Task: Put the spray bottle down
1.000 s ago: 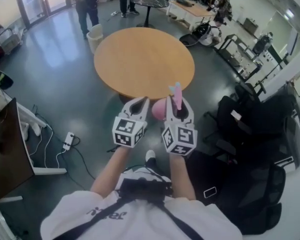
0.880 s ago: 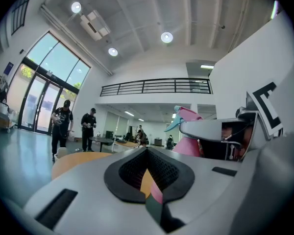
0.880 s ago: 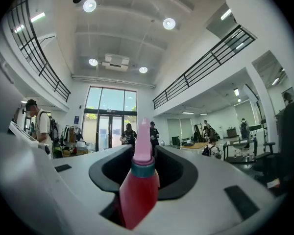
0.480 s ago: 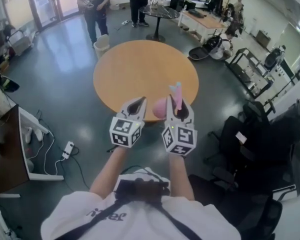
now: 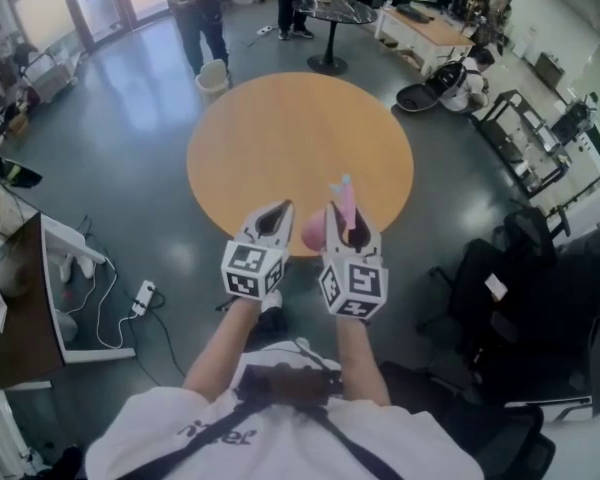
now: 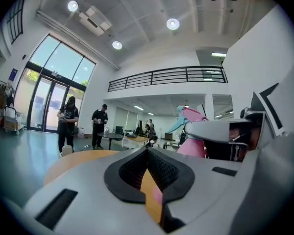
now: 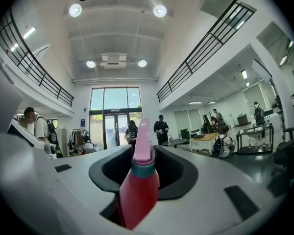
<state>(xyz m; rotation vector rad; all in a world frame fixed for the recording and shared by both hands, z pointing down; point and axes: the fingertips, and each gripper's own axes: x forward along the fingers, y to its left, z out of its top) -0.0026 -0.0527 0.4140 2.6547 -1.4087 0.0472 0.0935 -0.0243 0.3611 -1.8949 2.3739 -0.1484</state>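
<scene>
1. Between the pads of the right tool (image 5: pixel 343 226) sits the pink spray bottle (image 7: pixel 138 180). It is pinched at its upper body, and the teal collar and nozzle end stand up above the tips. The bottle looks upright and firmly held.
2. Just beside it on the left, the left tool (image 5: pixel 271 218) has its tips pressed together on nothing. It takes no part in the hold.
3. Ahead of both tools and below them lies the round wooden counter (image 5: pixel 280 128), bare on top. The bottle hangs in the air clear of it, roughly at the near edge as the head view shows it.
4. The step in hand, as I judge it, is the carry toward the counter. The set-down itself is not yet begun.
5. The next move calls for taking the right tool forward over the wood, well inside the edge. It should then be lowered with the bottle kept upright until the base rests flat.
6. Only then should the pads spread. The tool should draw straight back so the tips do not catch the trigger head and topple the bottle.
</scene>
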